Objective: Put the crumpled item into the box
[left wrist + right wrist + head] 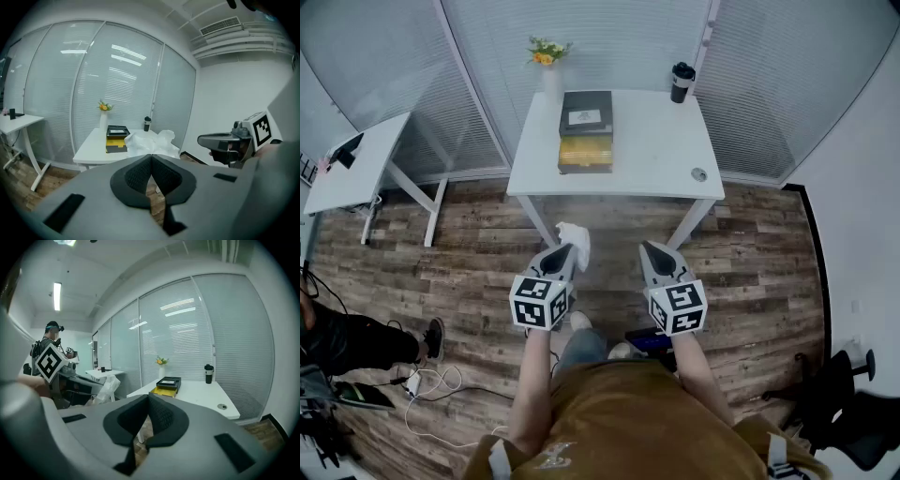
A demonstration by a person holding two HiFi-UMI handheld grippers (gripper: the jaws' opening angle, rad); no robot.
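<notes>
Pinching the crumpled item [576,238], left gripper [565,251] stands well short of the table [656,159]; right gripper [648,247] pressed together, empty. Hold firm until above the box [585,120] at its rear edge

Head view looks steeply down; both gripper views face the box [586,131].

White table [661,150], flower vase [549,81], black tumbler [682,82], wood floor [478,253]

the crumpled item [574,238] is white, the box [586,117] is black over yellow, the worktop [654,155] is white, the floor [469,272] has brown wood grain.
</notes>
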